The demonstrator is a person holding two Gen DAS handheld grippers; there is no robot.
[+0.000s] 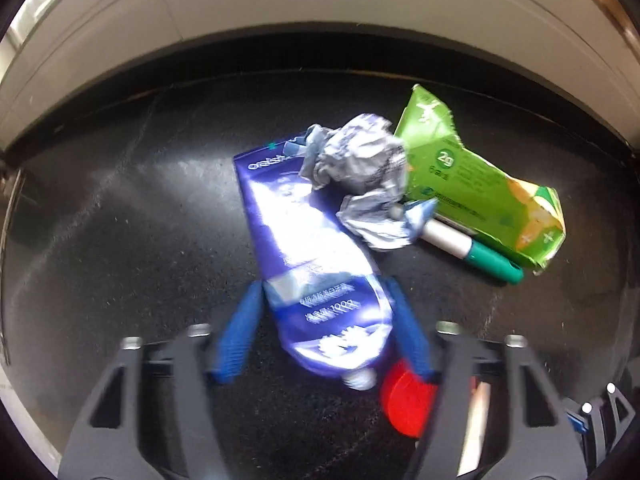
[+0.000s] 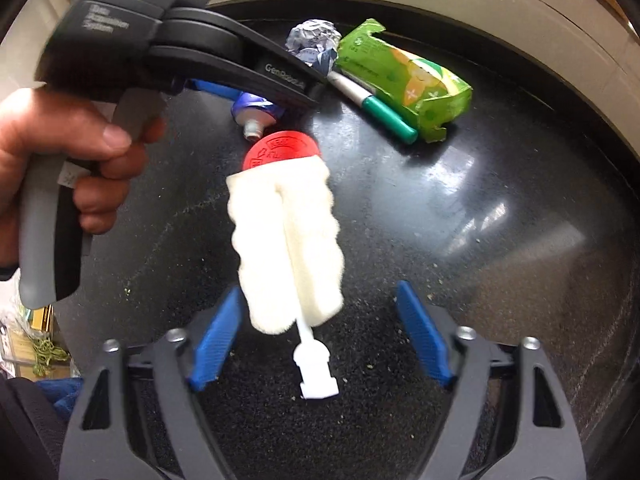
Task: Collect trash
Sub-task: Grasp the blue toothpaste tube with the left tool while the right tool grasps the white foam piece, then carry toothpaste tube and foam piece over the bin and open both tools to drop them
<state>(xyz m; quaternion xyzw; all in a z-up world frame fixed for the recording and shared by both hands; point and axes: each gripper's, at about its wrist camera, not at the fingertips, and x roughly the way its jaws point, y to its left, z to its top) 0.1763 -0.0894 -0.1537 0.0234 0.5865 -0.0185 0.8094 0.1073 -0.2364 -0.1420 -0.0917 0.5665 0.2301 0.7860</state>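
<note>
Left wrist view showed your left gripper (image 1: 324, 284) closed across the lower body of the toothpaste tube (image 1: 304, 240), pads on both its edges. The tube lay on the dark worktop (image 1: 120, 220), its flat end toward the far edge. The tube was soft and glossy, so it could have buckled or slid out if you lifted fast. The crumpled paper ball (image 1: 360, 176) rested on its far end and would likely have rolled off. The red cap (image 1: 404, 400) sat just beside your right pad and could have been knocked away.

Your right gripper (image 2: 320, 289) stood open around the white foam brush (image 2: 288, 240); only one pad was near, so closing off-centre could have pushed it aside.

The tube looked purple and half-squeezed, with its nozzle uncapped. The torn green packet (image 1: 472, 184) and the marker (image 1: 472, 248) lay nearer the far edge.
</note>
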